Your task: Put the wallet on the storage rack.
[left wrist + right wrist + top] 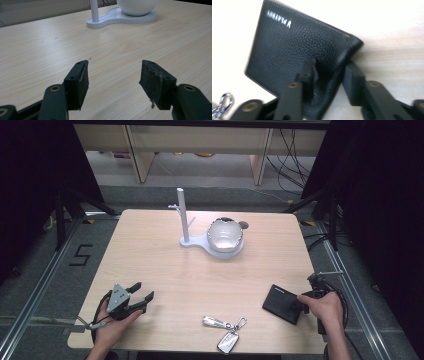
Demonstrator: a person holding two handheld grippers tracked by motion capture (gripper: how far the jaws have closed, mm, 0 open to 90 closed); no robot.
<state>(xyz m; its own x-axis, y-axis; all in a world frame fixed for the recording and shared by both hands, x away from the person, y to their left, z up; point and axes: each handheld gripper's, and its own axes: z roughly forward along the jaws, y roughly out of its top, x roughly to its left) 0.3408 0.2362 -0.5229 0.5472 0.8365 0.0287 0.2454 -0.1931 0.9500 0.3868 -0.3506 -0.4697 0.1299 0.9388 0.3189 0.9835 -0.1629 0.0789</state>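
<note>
A black leather wallet (281, 302) (294, 42) lies near the table's front right corner. My right gripper (296, 306) (329, 70) reaches it from the right, and its jaws are closed on the wallet's near edge: one pad presses the top face, the other the rim. At the front left, my left gripper (141, 291) (113, 72) rests on the wood, held by a hand, jaws wide apart with nothing between them. It points toward the white stand.
A white stand (187, 242) (120, 16) with an upright pole carries a round glossy bowl (225, 234) (137, 5) at the table's far middle. A key bunch with a metal fob (227, 330) (222, 101) lies at the front edge, left of the wallet.
</note>
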